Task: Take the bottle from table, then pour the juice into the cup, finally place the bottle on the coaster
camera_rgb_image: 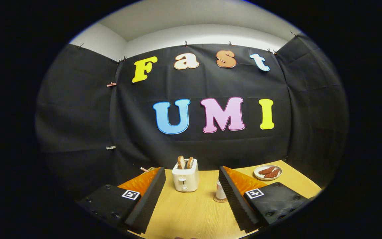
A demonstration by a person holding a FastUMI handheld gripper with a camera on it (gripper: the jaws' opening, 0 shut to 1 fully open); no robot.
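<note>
My gripper (191,170) is open above the near part of the wooden table (191,214), with nothing between its black ribbed fingers (148,196). A small white container with a reddish label, which looks like the bottle (220,190), stands upright on a round brown coaster (218,199). It sits just inside the right finger, which hides its right side. I cannot tell from here whether the finger touches it.
A white toaster (185,179) with two slices of toast sticking out stands ahead, between the fingers. A white plate (267,172) with reddish-brown pieces of food lies beyond the right finger, near the table's far right corner. The black cloth wall closes the back.
</note>
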